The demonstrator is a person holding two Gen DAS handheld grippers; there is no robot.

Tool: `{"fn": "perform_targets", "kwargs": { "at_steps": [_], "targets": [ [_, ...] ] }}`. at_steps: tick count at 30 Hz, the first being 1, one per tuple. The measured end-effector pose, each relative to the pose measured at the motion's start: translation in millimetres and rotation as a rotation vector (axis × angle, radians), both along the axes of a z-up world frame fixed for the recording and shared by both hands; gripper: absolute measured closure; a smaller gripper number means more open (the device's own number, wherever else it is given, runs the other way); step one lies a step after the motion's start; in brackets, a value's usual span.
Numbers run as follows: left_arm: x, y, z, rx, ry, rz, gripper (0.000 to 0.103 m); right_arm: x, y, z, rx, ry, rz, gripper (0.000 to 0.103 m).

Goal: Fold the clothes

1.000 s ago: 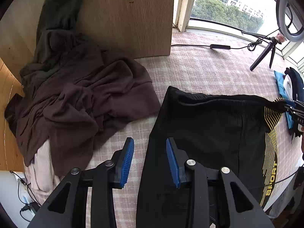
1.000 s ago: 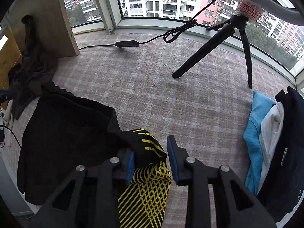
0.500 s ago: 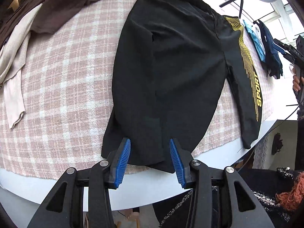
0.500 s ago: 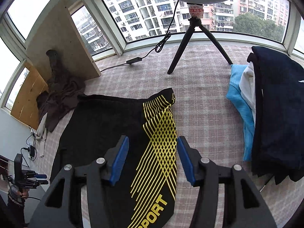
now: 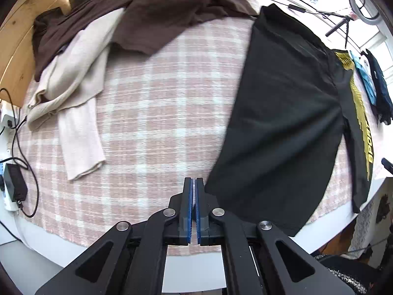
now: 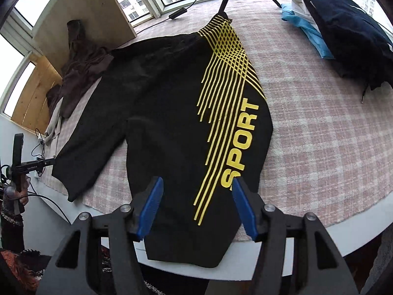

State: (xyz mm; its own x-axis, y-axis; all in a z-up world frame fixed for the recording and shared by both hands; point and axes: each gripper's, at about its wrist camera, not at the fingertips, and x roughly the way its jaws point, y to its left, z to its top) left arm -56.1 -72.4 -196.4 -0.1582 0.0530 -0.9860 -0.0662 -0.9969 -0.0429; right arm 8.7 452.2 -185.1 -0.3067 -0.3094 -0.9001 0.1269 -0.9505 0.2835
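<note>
The black shorts (image 6: 159,103) with yellow stripes and the word SPORT lie spread flat on the pink checked cloth (image 5: 152,113), legs towards the near table edge. My right gripper (image 6: 197,184) is open, its blue pads astride the hem of the striped leg, which hangs over the edge. My left gripper (image 5: 195,183) is shut beside the outer corner of the other leg of the shorts (image 5: 282,113). That corner touches its right finger (image 5: 201,191), and no cloth shows between the pads. The right wrist view shows the left gripper (image 6: 52,161) at that same corner.
A brown garment (image 5: 157,9) and a cream one (image 5: 76,73) lie heaped at the far left by wooden boards. Folded blue, white and navy clothes (image 6: 343,24) sit at the right. A tripod (image 5: 339,24) and cable stand by the window. A power strip (image 5: 12,184) hangs off the left edge.
My left gripper has shut and shifted left from over the leg hem to its outer corner. My right gripper, still open, has come closer over the striped leg's hem.
</note>
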Motion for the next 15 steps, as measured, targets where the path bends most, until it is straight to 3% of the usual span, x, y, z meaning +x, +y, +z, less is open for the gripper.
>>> {"fn": "perform_targets", "kwargs": {
  "at_steps": [2,5,8,11,15],
  "targets": [
    [-2.9,-18.5,0.4,-0.027,0.014,0.065,0.101,0.1,-38.1,-6.6,-0.01,-0.007,0.074,0.046],
    [3.3,-14.3,2.0,0.092,-0.003,0.037,0.09,0.3,-95.3,-16.5,-0.025,-0.018,0.186,0.046],
    [18.8,16.5,5.3,0.112,0.007,-0.092,0.074,0.5,-152.4,-26.4,-0.04,-0.028,0.298,0.046],
    [20.5,24.9,0.4,0.106,-0.005,-0.13,0.073,-1.4,-195.6,-39.0,-0.039,-0.04,0.376,0.046],
    [21.3,25.3,-11.9,0.104,-0.028,-0.145,0.073,-0.7,-217.4,-48.6,-0.038,-0.038,0.417,0.044]
  ]
}}
